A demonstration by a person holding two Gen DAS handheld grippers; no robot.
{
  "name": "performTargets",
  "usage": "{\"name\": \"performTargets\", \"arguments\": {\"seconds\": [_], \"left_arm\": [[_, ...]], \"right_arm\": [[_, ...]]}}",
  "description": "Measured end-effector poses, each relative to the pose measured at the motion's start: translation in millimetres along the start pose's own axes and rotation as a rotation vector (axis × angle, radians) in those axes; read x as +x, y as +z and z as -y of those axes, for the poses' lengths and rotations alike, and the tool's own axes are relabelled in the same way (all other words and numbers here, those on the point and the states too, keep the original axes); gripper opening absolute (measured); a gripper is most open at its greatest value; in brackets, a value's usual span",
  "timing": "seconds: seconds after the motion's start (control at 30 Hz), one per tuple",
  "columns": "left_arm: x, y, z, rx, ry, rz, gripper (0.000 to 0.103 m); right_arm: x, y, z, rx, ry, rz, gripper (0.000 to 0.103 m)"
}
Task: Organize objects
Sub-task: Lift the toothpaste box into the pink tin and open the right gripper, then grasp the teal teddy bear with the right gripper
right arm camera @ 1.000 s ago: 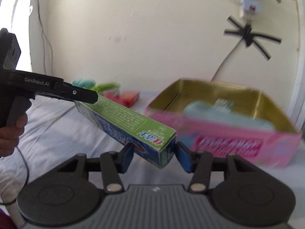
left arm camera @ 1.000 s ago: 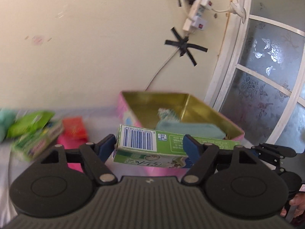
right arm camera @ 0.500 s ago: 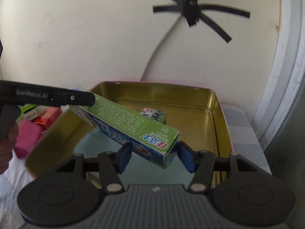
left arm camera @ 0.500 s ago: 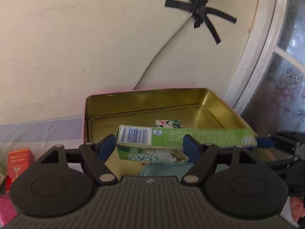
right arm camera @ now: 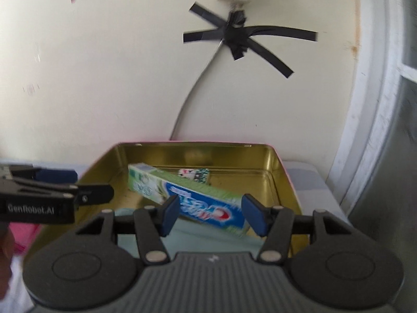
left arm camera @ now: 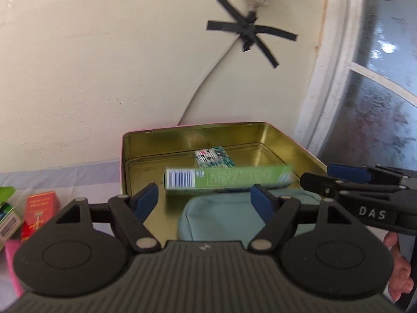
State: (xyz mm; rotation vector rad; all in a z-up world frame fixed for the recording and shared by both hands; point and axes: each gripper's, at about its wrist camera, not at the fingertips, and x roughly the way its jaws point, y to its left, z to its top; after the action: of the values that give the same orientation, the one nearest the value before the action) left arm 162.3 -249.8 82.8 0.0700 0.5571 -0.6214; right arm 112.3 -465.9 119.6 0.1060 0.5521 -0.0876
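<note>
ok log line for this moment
left gripper: open | right gripper: open | toothpaste box: released in tin, across teal pouch

Colours of a gold-lined tin, its contents, and the wall behind.

The tin is shiny gold inside with a pink outer rim. In it, a toothpaste box is green with a blue, red and white logo and a blue-and-white barcode end; a pale teal pouch; a small packet patterned green, white and pink. Both grippers are black with blue pads. Black tape crosses the cream wall. A red box sits on lilac cloth.
</note>
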Motion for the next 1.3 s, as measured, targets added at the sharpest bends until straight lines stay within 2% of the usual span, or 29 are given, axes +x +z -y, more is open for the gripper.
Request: {"name": "performTargets", "arguments": {"seconds": [0.13,0.33,0.5,0.77,1.0,1.1,1.2,1.3], "left_arm": [[-31.4,-15.7,9.9,0.034,0.005,0.02,0.08],[-64.1,-41.5,2.3,0.069,0.035,0.02,0.08],[-81.0,-61.9,-17.2,0.066,0.069,0.01,0.08],[-94.0,-95.8,-58.9,0.046,0.144,-0.014,0.08],[-100.4,-124.4,-124.3,-0.025,0.224,-0.061,0.08],[-108.1,-135.4,-163.7,-0.075,0.297,-0.068,0.08],[-119.3,-137.3,-214.9,-0.195,0.386,-0.049,0.08],[-137.1,-136.9,-261.0,-0.338,0.466,0.016,0.08]], "right_arm": [[-43.1,-23.0,-8.1,0.078,0.033,0.075,0.056],[-88.8,-59.6,-27.4,0.132,0.046,0.147,0.06],[-110.3,-83.3,-50.8,0.175,0.079,0.149,0.061],[-112.0,-100.4,-92.1,0.17,0.139,0.116,0.061],[-99.4,-110.0,-145.9,0.05,0.208,0.041,0.061],[-90.3,-113.4,-176.1,-0.043,0.235,0.012,0.062],[-75.4,-111.0,-205.4,-0.111,0.278,-0.027,0.062],[-56.7,-99.6,-236.4,-0.171,0.324,-0.044,0.062]]}}
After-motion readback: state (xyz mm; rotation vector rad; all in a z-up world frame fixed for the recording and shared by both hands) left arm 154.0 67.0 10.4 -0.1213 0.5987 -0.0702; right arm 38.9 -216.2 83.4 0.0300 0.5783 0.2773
